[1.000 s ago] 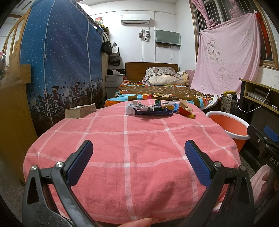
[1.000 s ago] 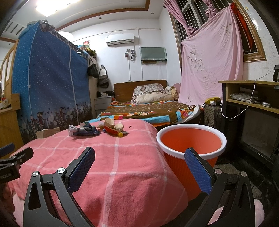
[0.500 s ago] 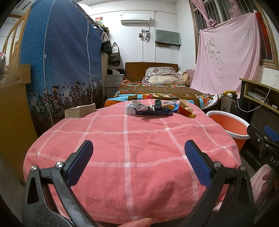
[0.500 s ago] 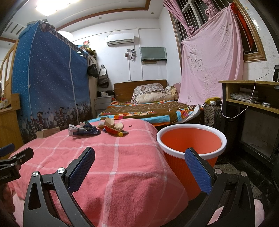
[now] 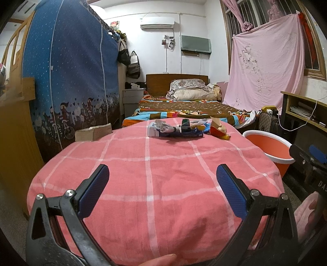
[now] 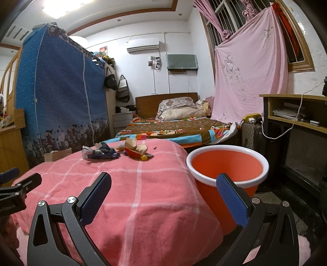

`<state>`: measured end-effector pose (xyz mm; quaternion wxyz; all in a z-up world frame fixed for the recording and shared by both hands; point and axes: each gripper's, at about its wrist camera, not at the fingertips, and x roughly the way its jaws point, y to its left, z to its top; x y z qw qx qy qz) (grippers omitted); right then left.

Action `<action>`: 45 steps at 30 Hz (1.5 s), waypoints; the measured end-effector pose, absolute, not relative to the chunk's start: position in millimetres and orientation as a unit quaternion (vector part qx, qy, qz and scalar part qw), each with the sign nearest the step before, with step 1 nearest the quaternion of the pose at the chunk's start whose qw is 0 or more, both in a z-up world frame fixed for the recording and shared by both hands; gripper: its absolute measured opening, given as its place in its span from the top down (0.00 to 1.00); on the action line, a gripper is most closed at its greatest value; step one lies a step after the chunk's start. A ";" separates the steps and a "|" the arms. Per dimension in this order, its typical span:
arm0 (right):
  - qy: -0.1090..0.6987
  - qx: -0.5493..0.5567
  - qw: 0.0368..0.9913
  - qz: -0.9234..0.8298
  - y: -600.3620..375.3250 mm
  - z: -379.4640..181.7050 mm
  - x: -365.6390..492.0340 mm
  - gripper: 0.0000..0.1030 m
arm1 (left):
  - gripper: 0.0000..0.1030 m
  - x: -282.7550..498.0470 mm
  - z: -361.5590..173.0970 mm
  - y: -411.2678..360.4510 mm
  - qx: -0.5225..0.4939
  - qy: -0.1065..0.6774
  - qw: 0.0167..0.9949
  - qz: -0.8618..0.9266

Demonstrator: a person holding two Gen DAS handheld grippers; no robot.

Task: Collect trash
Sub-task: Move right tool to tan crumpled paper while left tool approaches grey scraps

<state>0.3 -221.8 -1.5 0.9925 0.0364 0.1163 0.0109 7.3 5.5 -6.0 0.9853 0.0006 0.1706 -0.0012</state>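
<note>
Nothing's really moved since half a second ago. The left gripper [image 5: 162,180] and right gripper [image 6: 163,188] both hang spread wide, empty, over the near edge of the soft pink checked cloth [image 5: 163,174]. Crinkly wrappers [image 5: 175,129] sit at the far side, well ahead of both grippers, with the smooth round orange bucket [image 6: 226,163] just right of the cloth.

Bedroom with white walls, wall-mounted air conditioner [image 5: 157,23], wooden-headboard bed [image 6: 175,124] under a patchwork quilt, blue fabric wardrobe [image 5: 69,75] (cartoon cyclists along its hem), pink sheet [image 6: 249,73] over the barred window, wooden desk [image 6: 296,110], ceiling light [image 6: 57,6].
</note>
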 end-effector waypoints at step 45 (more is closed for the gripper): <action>0.303 -0.044 0.929 0.207 -167.2 18.8 230.1 0.50 | 0.97 212.7 -5.7 21.5 -0.099 0.337 0.930 -0.109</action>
